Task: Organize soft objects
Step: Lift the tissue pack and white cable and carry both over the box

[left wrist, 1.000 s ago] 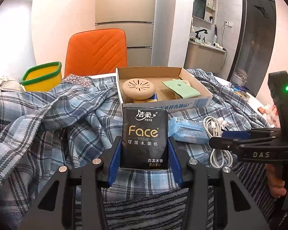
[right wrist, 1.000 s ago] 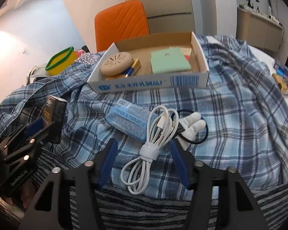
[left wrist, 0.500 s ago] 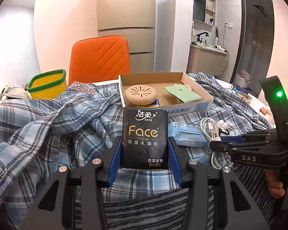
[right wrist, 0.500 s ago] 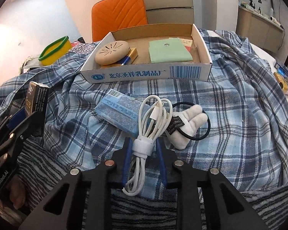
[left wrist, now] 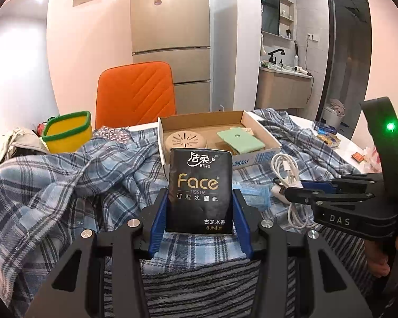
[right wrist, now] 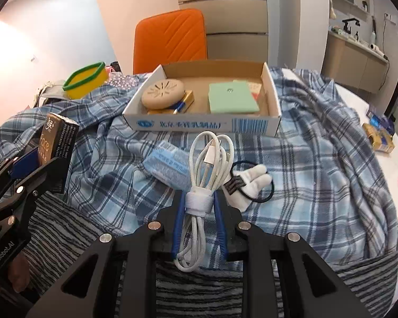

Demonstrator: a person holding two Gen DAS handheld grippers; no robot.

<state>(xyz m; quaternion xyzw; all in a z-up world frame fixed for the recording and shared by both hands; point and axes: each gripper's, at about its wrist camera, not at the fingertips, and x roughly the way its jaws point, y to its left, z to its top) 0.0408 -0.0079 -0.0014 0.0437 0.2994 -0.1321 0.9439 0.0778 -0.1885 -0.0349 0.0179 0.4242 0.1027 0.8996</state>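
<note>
Tissue pack [left wrist: 199, 190], black with gold "Face" lettering, stands upright between the blue pads of the left gripper [left wrist: 200, 212], whose jaws pinch it by its two long sides, low on the pack; it looks light and yielding, a film wrap over folded paper, so I judge it will dent rather than slip if squeezed across the narrow sides, and a hold nearer its middle would keep it from tipping; the right gripper [right wrist: 199, 206] has its jaws pressed onto a coiled white cable [right wrist: 208, 164] right at the strap [right wrist: 199, 201] that binds the loops, which seems the best place, since the loops above and below are limp and would splay or slide apart if taken elsewhere; just behind the cable lie a light-blue packet [right wrist: 167, 168], thin and crinkly by its look, and a small white plush piece [right wrist: 252, 182] on a black elastic loop, both soft and light; all rest on a rumpled blue plaid shirt [right wrist: 318, 159] thrown over the bench, an uneven, giving surface where things may roll into folds; beyond sits an open cardboard box [right wrist: 207, 126] already holding a round beige disc [right wrist: 163, 94] and a green pad [right wrist: 232, 98]; farther off, a yellow basket [left wrist: 66, 132], an orange chair [left wrist: 135, 92], a fridge and a kitchen counter.
</note>
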